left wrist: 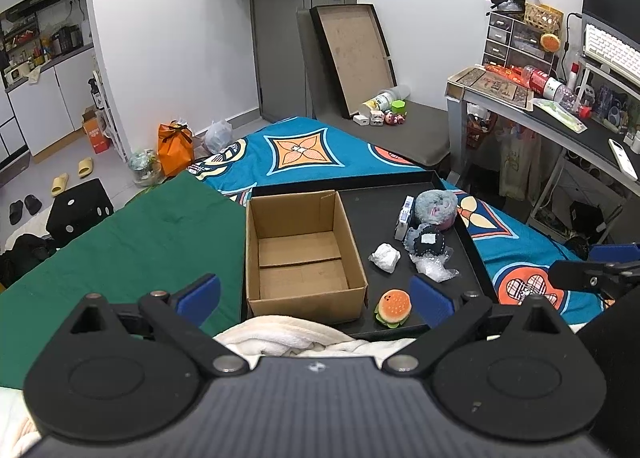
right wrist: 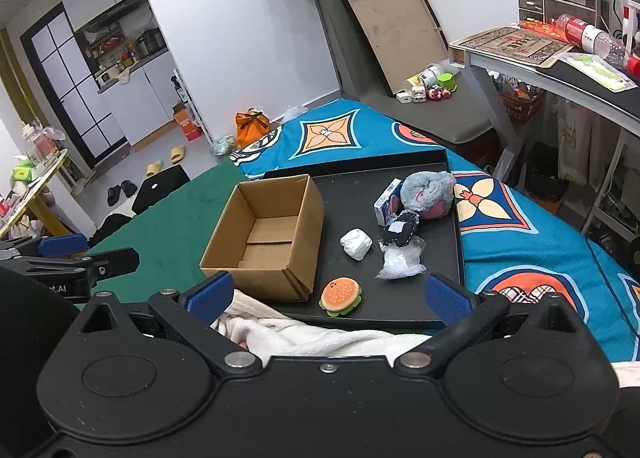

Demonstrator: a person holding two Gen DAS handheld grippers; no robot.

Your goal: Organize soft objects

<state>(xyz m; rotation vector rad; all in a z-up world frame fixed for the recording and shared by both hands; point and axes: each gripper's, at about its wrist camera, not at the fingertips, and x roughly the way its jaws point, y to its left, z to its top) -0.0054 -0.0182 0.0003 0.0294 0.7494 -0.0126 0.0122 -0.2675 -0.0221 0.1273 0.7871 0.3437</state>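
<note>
Burger plush (right wrist: 341, 296) sits just ahead between my right hand-held gripper's (right wrist: 328, 296) wide-open jaws, so I'd drop straight, squeeze gently, then carry it left into the cardboard box (right wrist: 264, 238).

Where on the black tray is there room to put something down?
The box is empty inside. The tray is bare between the burger and its near right corner. It's crowded at the far right, around the grey plush and plastic wrap.
</note>
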